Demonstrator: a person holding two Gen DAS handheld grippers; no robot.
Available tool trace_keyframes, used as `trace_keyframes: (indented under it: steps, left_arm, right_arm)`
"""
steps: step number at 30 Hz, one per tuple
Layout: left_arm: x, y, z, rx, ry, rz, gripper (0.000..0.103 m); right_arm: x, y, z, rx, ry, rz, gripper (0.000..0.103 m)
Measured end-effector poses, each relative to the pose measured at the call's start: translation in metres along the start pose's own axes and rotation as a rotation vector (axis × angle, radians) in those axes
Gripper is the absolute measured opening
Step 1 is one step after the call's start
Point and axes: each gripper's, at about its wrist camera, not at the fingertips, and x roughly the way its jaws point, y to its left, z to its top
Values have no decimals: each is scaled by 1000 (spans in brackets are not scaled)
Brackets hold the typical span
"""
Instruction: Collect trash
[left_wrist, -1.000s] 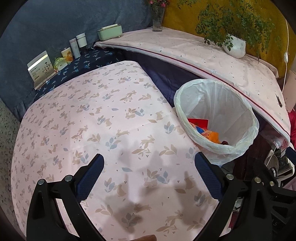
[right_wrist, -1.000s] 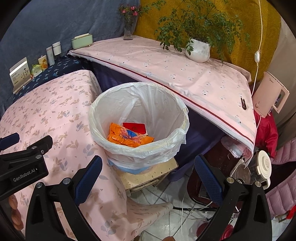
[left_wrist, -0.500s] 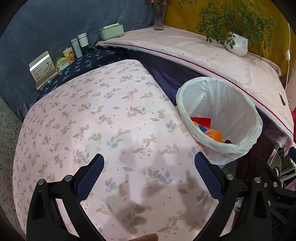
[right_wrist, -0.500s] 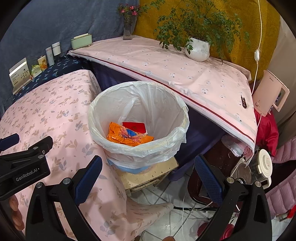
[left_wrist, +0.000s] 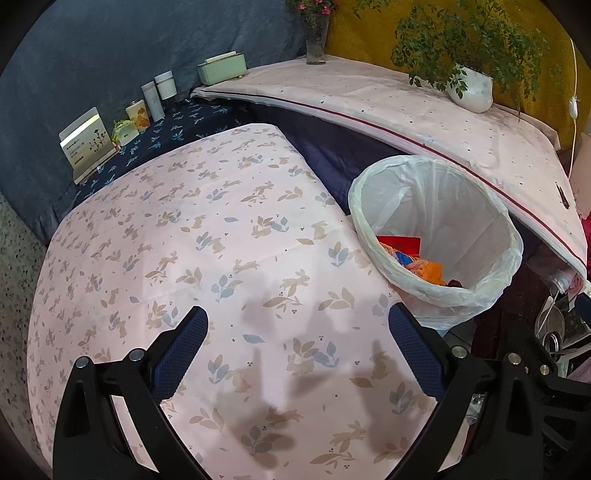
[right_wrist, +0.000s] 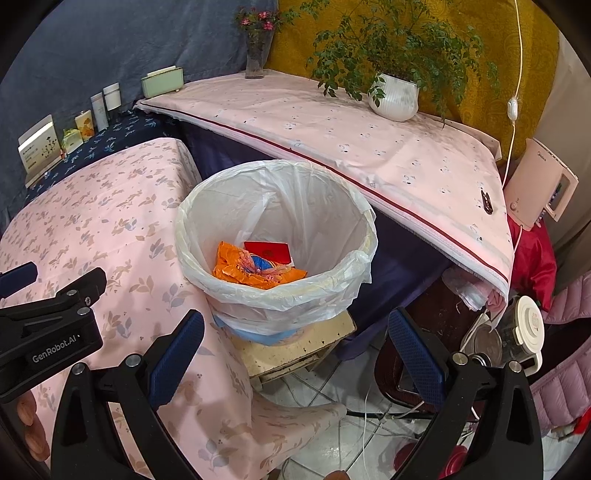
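Both grippers are spread wide and hold nothing: the left gripper (left_wrist: 297, 332) hovers over the pink rabbit-print tablecloth (left_wrist: 184, 236), the right gripper (right_wrist: 295, 336) points at the round bin lined with a white plastic bag (right_wrist: 275, 236) just ahead, mouth upward. Inside lie a crumpled orange wrapper (right_wrist: 255, 271), long axis running left-right, and a flat red packet (right_wrist: 267, 252) behind it

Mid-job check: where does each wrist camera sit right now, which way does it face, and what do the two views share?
Left wrist: above the floral-cloth table, facing across it; open left gripper shows, bin to the right.
Right wrist: beyond the table's edge, facing the lined bin on its stool; open right gripper and the left gripper's body show.
Shared: bin, orange wrapper, red packet, potted plant.
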Motion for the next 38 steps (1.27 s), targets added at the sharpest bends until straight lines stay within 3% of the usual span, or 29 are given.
trace_keyframes:
  steps: [34,38]
  left_arm:
    - [-2,-6,1,12,-17,-2,94]
    - [-1,-8,2,28,-22,-27,94]
  right_arm:
    - [2,-3,-4,4,1,-1,96]
    - [2,-3,-5,6,0,-1,96]
